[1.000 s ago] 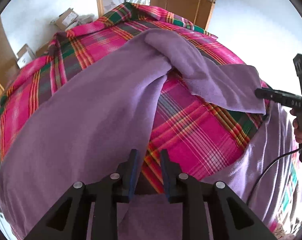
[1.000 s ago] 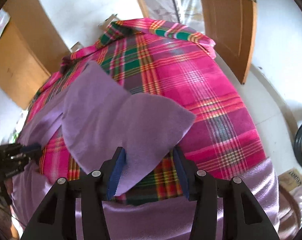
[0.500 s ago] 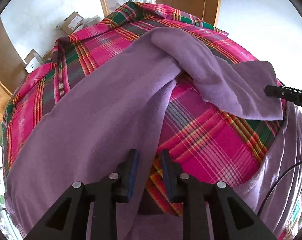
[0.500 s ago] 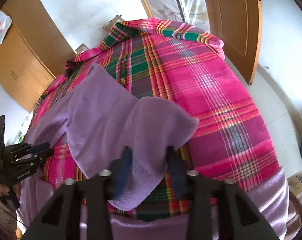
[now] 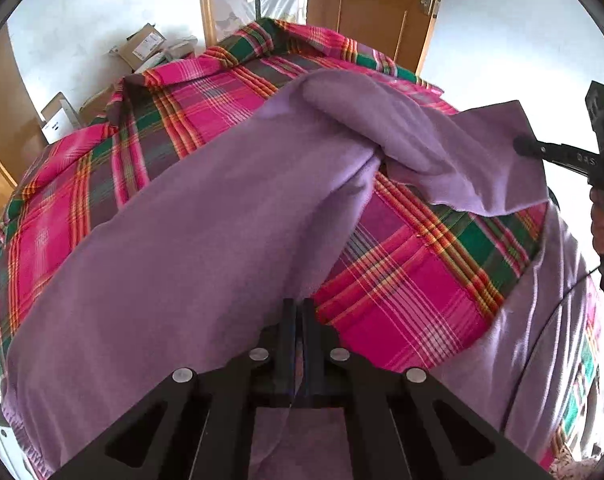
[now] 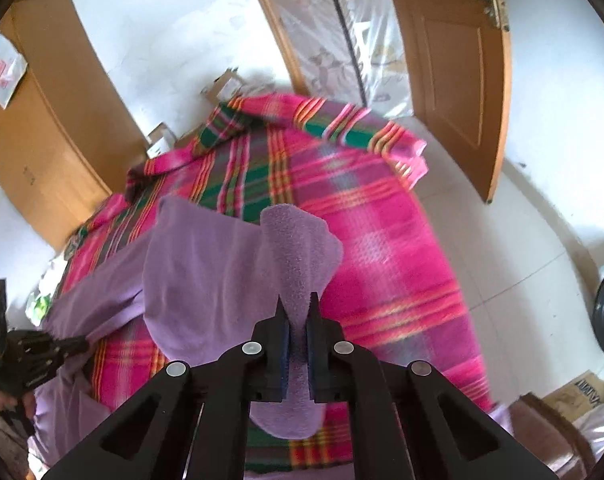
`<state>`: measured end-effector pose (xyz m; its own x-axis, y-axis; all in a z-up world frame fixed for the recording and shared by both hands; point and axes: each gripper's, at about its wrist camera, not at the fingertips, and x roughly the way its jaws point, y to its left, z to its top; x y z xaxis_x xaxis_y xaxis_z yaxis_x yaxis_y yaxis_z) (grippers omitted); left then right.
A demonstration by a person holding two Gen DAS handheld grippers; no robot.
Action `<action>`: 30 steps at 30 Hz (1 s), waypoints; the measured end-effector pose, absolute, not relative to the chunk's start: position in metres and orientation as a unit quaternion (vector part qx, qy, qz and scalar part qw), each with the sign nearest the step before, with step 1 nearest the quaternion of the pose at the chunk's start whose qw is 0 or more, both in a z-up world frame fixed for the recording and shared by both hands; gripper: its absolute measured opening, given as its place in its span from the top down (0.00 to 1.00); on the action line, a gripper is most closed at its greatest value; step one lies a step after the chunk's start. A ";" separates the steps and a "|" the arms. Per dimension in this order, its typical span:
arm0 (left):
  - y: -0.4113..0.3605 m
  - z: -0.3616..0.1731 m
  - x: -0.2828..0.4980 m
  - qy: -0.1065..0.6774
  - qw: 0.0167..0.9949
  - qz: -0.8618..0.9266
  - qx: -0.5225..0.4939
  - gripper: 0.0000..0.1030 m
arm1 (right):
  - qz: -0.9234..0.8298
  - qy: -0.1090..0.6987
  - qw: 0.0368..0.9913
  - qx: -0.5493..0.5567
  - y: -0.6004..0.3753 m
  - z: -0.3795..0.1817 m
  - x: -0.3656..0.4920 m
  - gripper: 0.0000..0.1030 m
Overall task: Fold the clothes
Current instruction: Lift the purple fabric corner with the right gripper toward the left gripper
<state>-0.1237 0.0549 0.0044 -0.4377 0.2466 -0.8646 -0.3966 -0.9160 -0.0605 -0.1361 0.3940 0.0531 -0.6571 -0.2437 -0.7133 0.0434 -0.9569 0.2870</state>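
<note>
plaid bedspread [image 5: 401,280]; wooden door [image 6: 457,72]; cardboard boxes [image 5: 142,46]; wardrobe [image 6: 42,128].

Fuzzy matt purple fleece garment [image 6: 206,264], woven plaid cotton bedspread [image 6: 381,248], glossy wooden door [image 6: 453,60]

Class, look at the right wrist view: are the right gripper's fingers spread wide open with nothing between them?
No: the right gripper is shut on the purple garment, which bunches up between its fingers.

White characters reading roughly "DAS" mark the black arm of the right tool [image 5: 519,146]; dark print on a cardboard box [image 6: 581,394] and box labels stays illegible.
</note>
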 end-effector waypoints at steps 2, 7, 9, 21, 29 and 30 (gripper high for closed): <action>0.051 0.011 -0.120 0.069 0.197 0.846 -0.491 0.98 | -0.906 -0.118 0.066 0.401 0.399 0.058 -0.140 0.94; 0.047 0.024 -0.110 0.072 0.217 0.848 -0.479 0.98 | -0.916 -0.115 0.034 0.383 0.422 0.072 -0.150 0.94; 0.044 0.027 -0.106 0.066 0.226 0.847 -0.476 0.98 | -0.919 -0.114 0.017 0.377 0.434 0.077 -0.154 0.94; 0.038 0.026 -0.098 0.044 0.278 0.831 -0.480 0.98 | -0.915 -0.090 -0.066 0.388 0.473 0.073 -0.180 0.94; 0.039 0.021 -0.097 0.053 0.303 0.819 -0.484 0.98 | -0.897 -0.079 -0.098 0.423 0.478 0.049 -0.216 0.94; 0.040 0.018 -0.098 0.055 0.304 0.816 -0.488 0.98 | -0.894 -0.075 -0.102 0.429 0.478 0.045 -0.222 0.94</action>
